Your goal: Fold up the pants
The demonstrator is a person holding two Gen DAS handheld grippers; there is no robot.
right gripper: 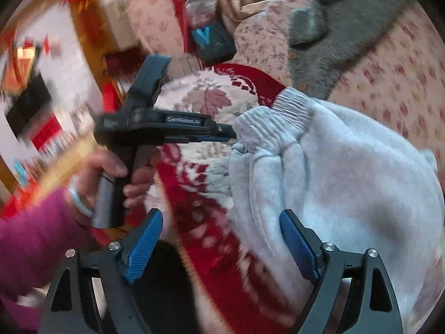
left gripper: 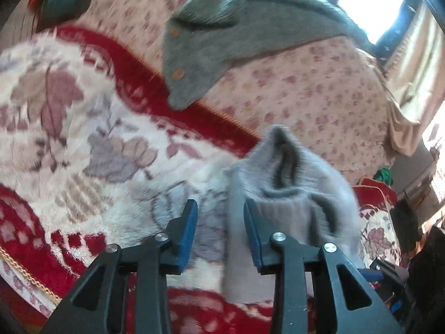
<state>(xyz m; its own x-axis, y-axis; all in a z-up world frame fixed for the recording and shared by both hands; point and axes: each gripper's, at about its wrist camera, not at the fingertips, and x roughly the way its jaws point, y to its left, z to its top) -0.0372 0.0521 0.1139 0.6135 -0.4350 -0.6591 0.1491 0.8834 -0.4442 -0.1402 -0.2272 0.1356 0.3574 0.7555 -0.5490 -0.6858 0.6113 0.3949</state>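
I see my left gripper [left gripper: 219, 228] with jaws apart, the grey pants [left gripper: 281, 183] bunched against its right finger at lower centre over the red floral blanket [left gripper: 83, 128], while my right gripper [right gripper: 221, 246] gapes wide beside the same pants [right gripper: 333, 183], centre right.

A home bedroom: floral bedsheet [left gripper: 319, 91], plush blanket [left gripper: 83, 139], curtained window [left gripper: 372, 2]

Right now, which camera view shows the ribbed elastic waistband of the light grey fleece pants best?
The right wrist view. There the ribbed elastic waistband shows along its gathered length, with the left gripper at its end. The left wrist view shows only a blurred fold of the light grey fleece pants beside the jaws, with no clear waistband.
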